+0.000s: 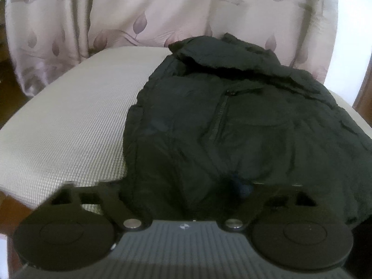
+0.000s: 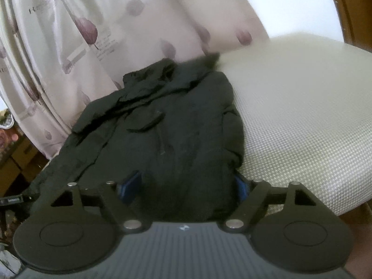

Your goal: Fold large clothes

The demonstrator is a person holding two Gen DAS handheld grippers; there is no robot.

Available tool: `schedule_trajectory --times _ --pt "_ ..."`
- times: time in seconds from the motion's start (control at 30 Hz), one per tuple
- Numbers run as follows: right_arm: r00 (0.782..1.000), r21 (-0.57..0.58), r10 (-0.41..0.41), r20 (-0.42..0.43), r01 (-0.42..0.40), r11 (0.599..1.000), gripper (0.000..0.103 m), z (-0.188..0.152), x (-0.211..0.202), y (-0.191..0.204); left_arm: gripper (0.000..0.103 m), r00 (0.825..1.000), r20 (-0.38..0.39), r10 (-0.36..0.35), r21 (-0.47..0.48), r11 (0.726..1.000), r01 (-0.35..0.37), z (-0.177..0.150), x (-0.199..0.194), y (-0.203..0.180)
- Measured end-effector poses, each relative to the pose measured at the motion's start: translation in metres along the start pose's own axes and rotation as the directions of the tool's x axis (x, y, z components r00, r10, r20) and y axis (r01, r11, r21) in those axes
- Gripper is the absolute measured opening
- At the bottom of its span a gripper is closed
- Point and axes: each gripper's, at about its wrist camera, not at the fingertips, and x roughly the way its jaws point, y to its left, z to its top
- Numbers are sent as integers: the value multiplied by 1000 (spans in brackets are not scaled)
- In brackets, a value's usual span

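A black hooded jacket lies on a pale woven cushion, its hood toward the curtain and its zip facing up. In the left wrist view my left gripper sits over the jacket's near hem; the jaws stand wide and one blue pad shows against the cloth. In the right wrist view the jacket fills the middle, and my right gripper is open, its blue pads on either side of the near hem. Whether the cloth is pinched is hidden.
A pale curtain with purple leaf prints hangs behind the cushion; it also shows in the right wrist view. Bare cushion lies right of the jacket. Wooden floor and boxes sit at the lower left.
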Motion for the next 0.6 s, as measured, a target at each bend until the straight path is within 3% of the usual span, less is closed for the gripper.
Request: schedule_trajectory --times 0.03,0.07,0.17,0.37,0.5,0.53,0.6 --pt "1000 -2 -22 -5 22 1000 23 -1 1 0 31 1000 -4 -15 -4 1000 15 3 0 1" --pt "1000 20 -6 -2 6 1000 22 -2 1 -3 20 999 -10 -33 -16 999 33 5 0 2" --pt "1000 50 19 3 -19 999 16 -4 -1 -3 13 999 0 -50 -49 998 50 8 -3 2" --pt "992 182 115 60 -124 975 14 1 -17 -18 11 993 72 -99 -142 984 108 7 -27 15" --pt "993 150 115 11 -116 982 15 -1 -15 -19 12 993 70 -96 -95 990 103 0 -30 12" --pt "992 164 125 6 -124 979 16 -2 -15 -22 13 993 67 -93 -79 992 98 -1 -29 10" --pt "992 184 129 6 -128 975 22 -3 -14 -25 28 996 53 -76 -73 994 80 -1 -26 13"
